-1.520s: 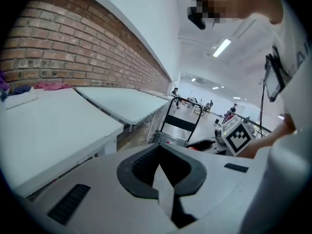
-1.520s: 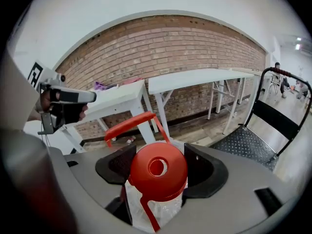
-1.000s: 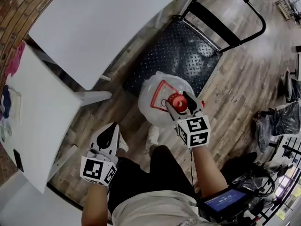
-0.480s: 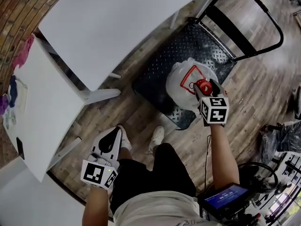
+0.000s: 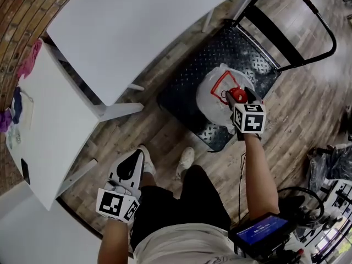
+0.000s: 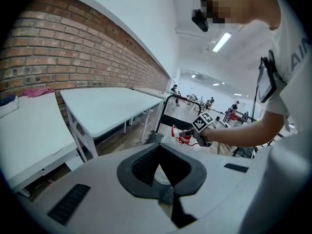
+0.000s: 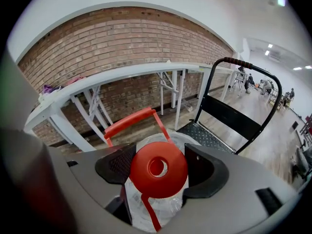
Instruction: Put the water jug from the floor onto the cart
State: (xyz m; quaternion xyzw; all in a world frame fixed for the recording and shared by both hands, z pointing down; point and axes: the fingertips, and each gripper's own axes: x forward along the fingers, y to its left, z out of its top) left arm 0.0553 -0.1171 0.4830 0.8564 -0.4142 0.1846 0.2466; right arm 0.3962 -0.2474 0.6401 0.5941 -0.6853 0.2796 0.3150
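Observation:
The clear water jug (image 5: pixel 215 100) with a red cap (image 5: pixel 237 95) and red handle (image 5: pixel 219 82) is over the front part of the black cart platform (image 5: pixel 190 87). Whether it rests on the deck or hangs just above it, I cannot tell. My right gripper (image 5: pixel 240 98) is shut on the jug's neck, and the red cap (image 7: pixel 158 168) fills the space between the pads in the right gripper view, with the handle (image 7: pixel 130 121) behind. My left gripper (image 5: pixel 131 166) hangs low by my left leg, shut and holding nothing; the left gripper view shows its pads (image 6: pixel 181 179) closed.
Two white tables (image 5: pixel 137 26) (image 5: pixel 49 125) stand left of the cart along a brick wall (image 7: pixel 126 43). The cart's black push handle (image 5: pixel 311 21) rises at its far end. My shoes (image 5: pixel 185 159) are on the wood floor just before the cart. Cables and gear (image 5: pixel 330 169) lie to the right.
My right gripper has carried the jug from the floor beside my feet, away and to the right, over the cart platform. The left gripper has stayed put.

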